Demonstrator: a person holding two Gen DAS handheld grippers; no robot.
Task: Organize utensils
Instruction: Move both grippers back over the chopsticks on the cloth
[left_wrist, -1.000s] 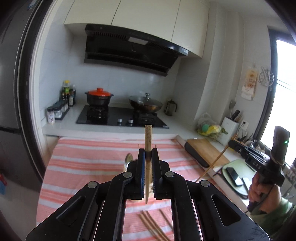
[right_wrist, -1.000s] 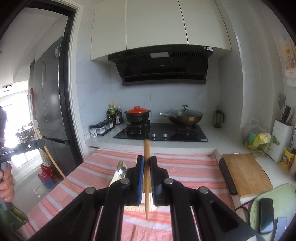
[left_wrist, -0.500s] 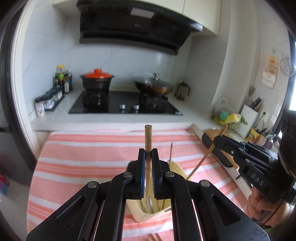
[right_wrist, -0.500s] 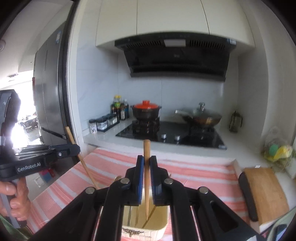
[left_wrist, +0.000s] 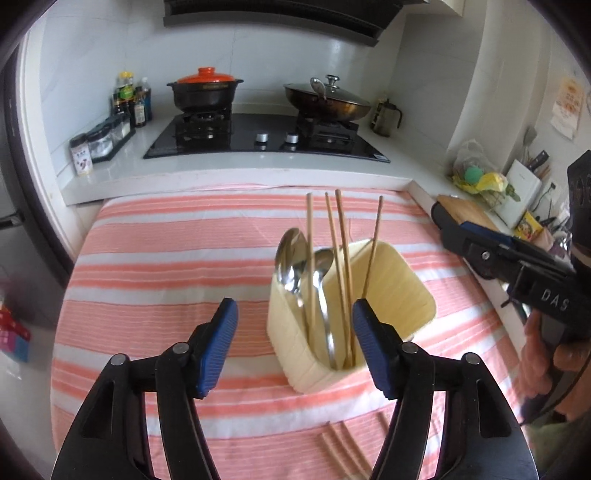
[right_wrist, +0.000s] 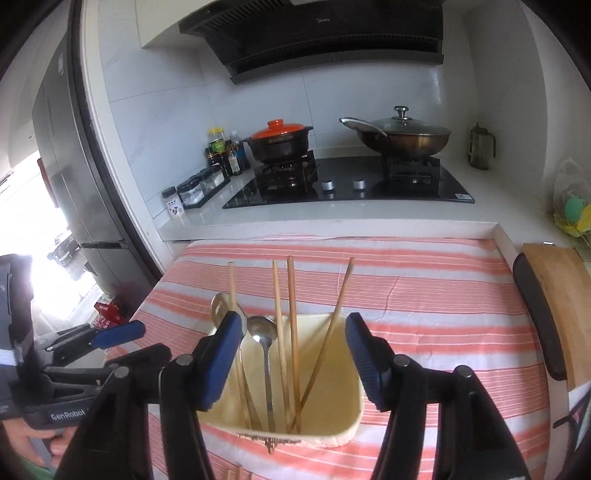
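left gripper (left_wrist: 294, 343) pitched steeply downward over the striped cloth (left_wrist: 166, 258), blue pads (left_wrist: 218, 347) spread wide, jaws just been opening, nothing pressed between them. cream utensil holder (left_wrist: 391, 288) standing on the cloth just ahead, its near corner and the lower shafts of the utensils showing through the gap between the pads. right pad overlapping the holder's rim in the picture; contact not clear.

right gripper (right_wrist: 291, 354) likewise angled down, hanging right above the utensil holder (right_wrist: 332, 417), jaws just been opening too, pads (right_wrist: 364, 354) apart and gripping nothing. holder's open mouth framed between the two pads.

inside the holder: four wooden chopsticks (left_wrist: 341, 258) standing upright or leaning, one tilted toward the right wall, plus two metal spoons (left_wrist: 291, 258) bowl-up on the left side. seen from the right wrist, same chopsticks (right_wrist: 293, 325) and spoons (right_wrist: 262, 332) resting in the near corner.

loose chopsticks (left_wrist: 343, 450) lying flat on the cloth near the bottom edge, just short of the holder.

right gripper visible from the left wrist at the right edge (left_wrist: 480, 251), held in a hand (left_wrist: 550, 354), pointing in toward the holder. left gripper visible from the right wrist at the lower left (right_wrist: 110, 336), one blue pad showing, hand below it mostly cut off.

stove (left_wrist: 258, 136) and pots on the counter (left_wrist: 236, 170) behind the cloth.
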